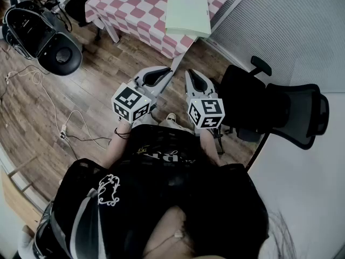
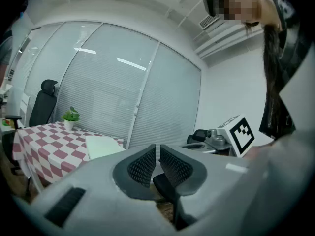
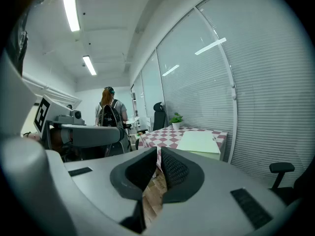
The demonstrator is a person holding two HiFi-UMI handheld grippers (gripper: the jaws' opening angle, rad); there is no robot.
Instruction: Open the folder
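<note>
A pale green folder (image 1: 187, 12) lies closed on the near right corner of a red-and-white checked table (image 1: 140, 7). It also shows in the left gripper view as the folder (image 2: 102, 146) and in the right gripper view as the folder (image 3: 199, 143). My left gripper (image 1: 168, 69) and right gripper (image 1: 190, 72) are held side by side in front of my body, well short of the table. Both are shut with nothing between their jaws, as the left gripper (image 2: 157, 149) and right gripper (image 3: 158, 151) show in their own views.
A black office chair (image 1: 275, 109) stands close on my right. A round black device (image 1: 40, 28) with cables sits on the wooden floor at the left. A small potted plant (image 2: 71, 117) stands on the table's far side. A person with a backpack (image 3: 109, 112) stands farther back.
</note>
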